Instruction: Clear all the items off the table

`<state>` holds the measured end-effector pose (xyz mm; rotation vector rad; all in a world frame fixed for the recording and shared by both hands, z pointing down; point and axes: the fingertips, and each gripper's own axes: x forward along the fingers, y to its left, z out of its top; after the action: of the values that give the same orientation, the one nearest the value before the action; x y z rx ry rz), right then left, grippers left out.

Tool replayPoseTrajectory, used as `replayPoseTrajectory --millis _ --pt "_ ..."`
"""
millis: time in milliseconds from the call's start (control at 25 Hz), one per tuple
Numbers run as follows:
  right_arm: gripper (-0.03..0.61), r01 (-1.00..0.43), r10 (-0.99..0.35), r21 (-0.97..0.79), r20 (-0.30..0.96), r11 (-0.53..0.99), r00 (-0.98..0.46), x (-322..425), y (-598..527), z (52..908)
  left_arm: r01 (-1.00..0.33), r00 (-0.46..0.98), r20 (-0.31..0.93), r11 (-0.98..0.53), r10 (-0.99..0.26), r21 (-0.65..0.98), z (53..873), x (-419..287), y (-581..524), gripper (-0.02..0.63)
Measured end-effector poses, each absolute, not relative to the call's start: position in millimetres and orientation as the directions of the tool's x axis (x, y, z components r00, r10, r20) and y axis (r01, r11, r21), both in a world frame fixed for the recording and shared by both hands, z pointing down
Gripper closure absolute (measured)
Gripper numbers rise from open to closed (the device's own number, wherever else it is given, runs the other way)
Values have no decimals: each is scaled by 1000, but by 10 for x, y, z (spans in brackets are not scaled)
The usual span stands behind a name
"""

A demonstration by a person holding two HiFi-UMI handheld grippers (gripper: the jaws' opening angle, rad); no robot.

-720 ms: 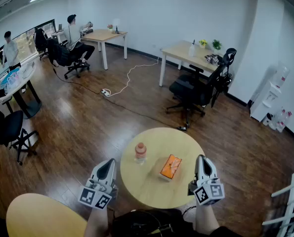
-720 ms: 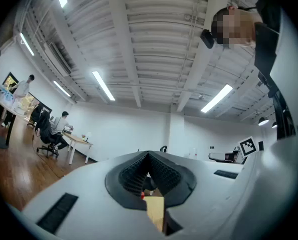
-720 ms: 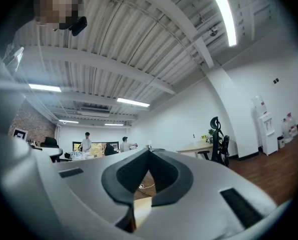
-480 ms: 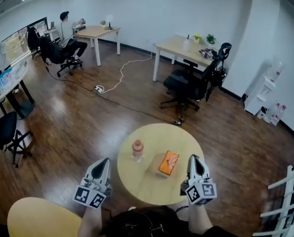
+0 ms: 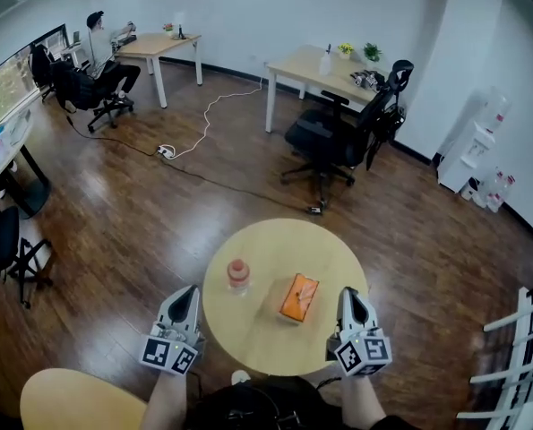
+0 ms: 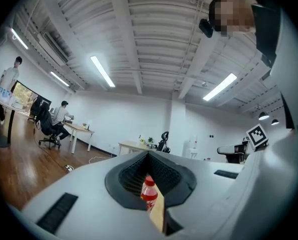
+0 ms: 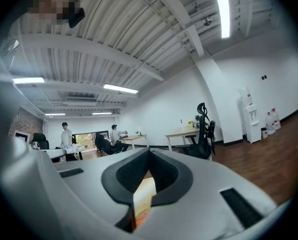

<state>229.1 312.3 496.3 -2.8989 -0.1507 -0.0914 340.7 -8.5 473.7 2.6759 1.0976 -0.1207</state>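
Since the earlier frames the head view has swung a little: the far desks and office chairs now sit further toward 9 o'clock in the picture and the person who stood at the far left edge has dropped out of it, while both grippers have kept their stations on either side of the round table [image 5: 270,348] and neither item on it has shifted. The left gripper [image 5: 187,294] shows at the table's 9 o'clock, just off the rim, its claw clenched on nothing. Its own view looks through the notch where the jaws meet at the bottle [image 6: 149,194] standing beyond, well apart from the pads. The right gripper [image 5: 348,296] shows at the 3 o'clock side, over the rim in the picture. Its jaws also meet with nothing between them, and only the table top shows past them. The bottle [image 5: 238,276], upright with a red cap, stands at about 10 o'clock from the table's centre. The orange pack [image 5: 299,296] lies flat just to the 3 o'clock side of centre, apart from the bottle. Clearing looks not yet begun: this is the approach, with both things untouched. The next move likely calls for the left claw to spread wide enough for the bottle's body, then advance level toward 2 o'clock and close on it below the cap; the right could take the pack along a narrow edge. No frame shows where the items are meant to go.
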Motion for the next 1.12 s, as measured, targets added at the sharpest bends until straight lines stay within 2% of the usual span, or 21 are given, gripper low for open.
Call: replayPoseTrajectory --millis 80,200,280,480,800,1120 --pt "574 83 67 -244 72 -966 995 2370 3140 5029 705 707 -128 -679 696 203 4853 3480 52 575" --pt "574 22 4 -250 75 -968 997 2536 3058 5127 708 696 -41 -675 717 208 5084 3621 250 452" --pt "574 -15 -40 -253 96 -967 995 2625 2986 5230 701 694 25 -683 720 203 5304 3716 378 431" --pt "574 -26 -80 -279 183 -960 980 2610 2975 5483 701 664 152 -680 732 216 5806 3831 682 187" --pt "574 -1 -82 -286 271 -958 959 2569 3170 5829 690 672 201 -701 713 182 6219 4079 990 181" --pt "574 -7 -94 -286 292 -958 952 2635 3454 5849 657 707 204 -736 677 166 6376 4262 1277 192"
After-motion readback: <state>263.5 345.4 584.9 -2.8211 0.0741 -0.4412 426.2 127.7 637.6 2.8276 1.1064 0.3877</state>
